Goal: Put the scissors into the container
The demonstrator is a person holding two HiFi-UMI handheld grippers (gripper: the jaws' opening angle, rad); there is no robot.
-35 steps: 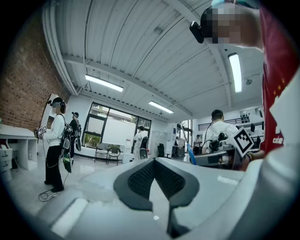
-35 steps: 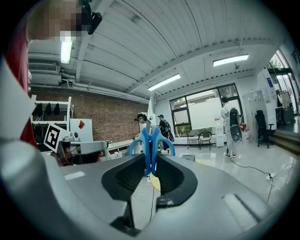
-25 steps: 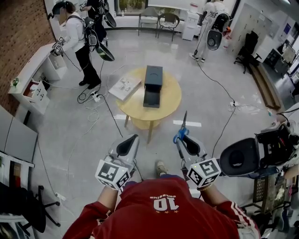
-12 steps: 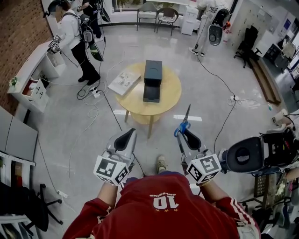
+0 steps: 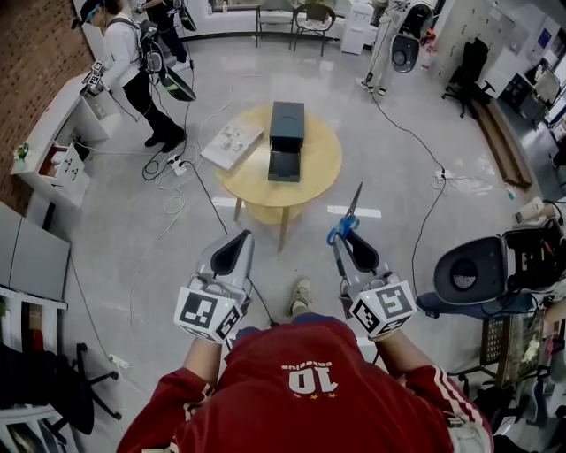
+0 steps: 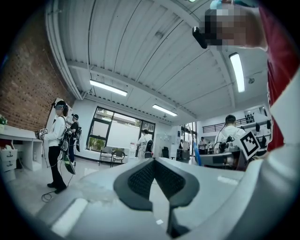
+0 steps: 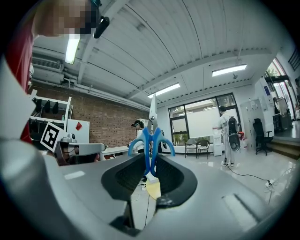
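Right gripper (image 5: 356, 254) at lower centre-right of the head view, jaws clamped on the blue handles of the scissors (image 5: 348, 219), blades jutting past the fingertips; left gripper (image 5: 230, 257) at lower centre-left, jaws together, empty; dark container (image 5: 288, 133) on the round table (image 5: 324, 168), upper centre, well apart from the scissors

open lab / data-collection space w/ brick wall (image 5: 40, 53) and polished floor (image 5: 424, 115). other people (image 5: 124, 62) wear rigs; cables (image 5: 416, 168), office chairs (image 5: 314, 18) around.
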